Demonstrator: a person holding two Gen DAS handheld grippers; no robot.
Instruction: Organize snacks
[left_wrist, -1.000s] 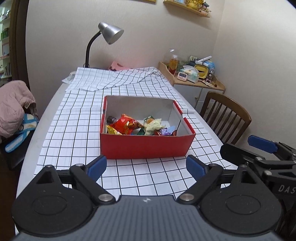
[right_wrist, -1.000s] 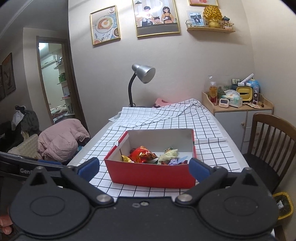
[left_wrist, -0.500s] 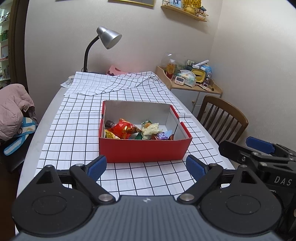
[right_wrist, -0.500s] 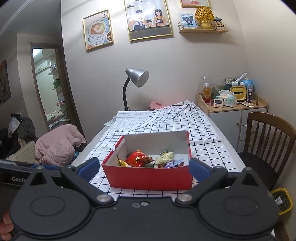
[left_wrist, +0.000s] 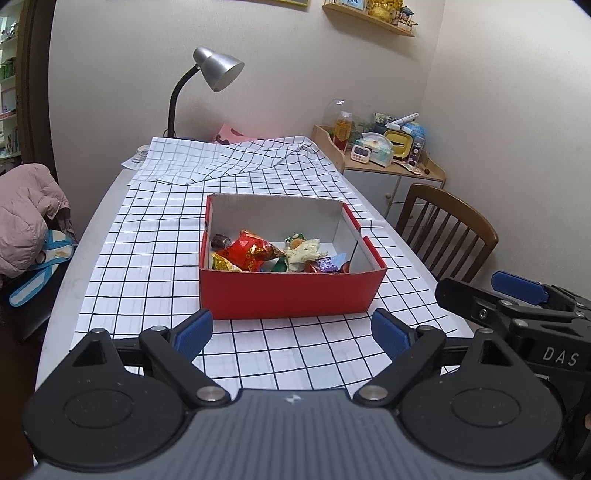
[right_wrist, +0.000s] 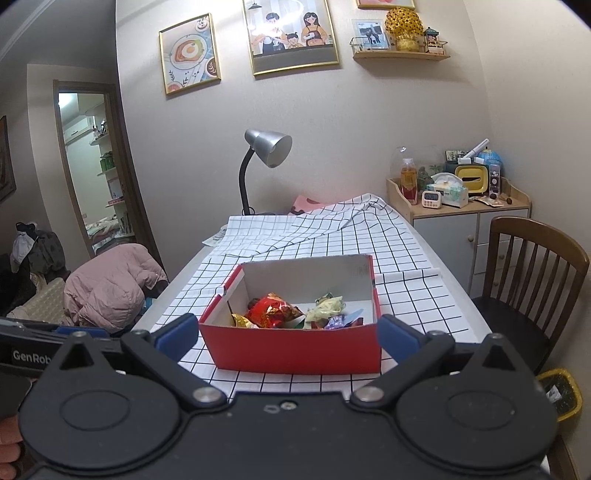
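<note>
A red cardboard box (left_wrist: 291, 293) with white inner walls sits on the checked tablecloth; it also shows in the right wrist view (right_wrist: 295, 349). Inside lie several wrapped snacks, among them a red foil packet (left_wrist: 251, 251) (right_wrist: 271, 310) and a pale crumpled wrapper (left_wrist: 304, 251) (right_wrist: 327, 304). My left gripper (left_wrist: 291, 334) is open and empty, held short of the box's near wall. My right gripper (right_wrist: 286, 336) is open and empty, also short of the box. The right gripper shows at the right edge of the left wrist view (left_wrist: 517, 306).
A grey desk lamp (left_wrist: 216, 72) stands at the table's far end. A wooden chair (left_wrist: 447, 230) stands right of the table, a cabinet (right_wrist: 458, 218) with small items behind it. A pink jacket (right_wrist: 110, 288) lies left. A yellow bin (right_wrist: 559, 393) sits on the floor.
Both grippers have drawn back and risen a little, so the box sits farther away in both views. Both stay open and empty.
</note>
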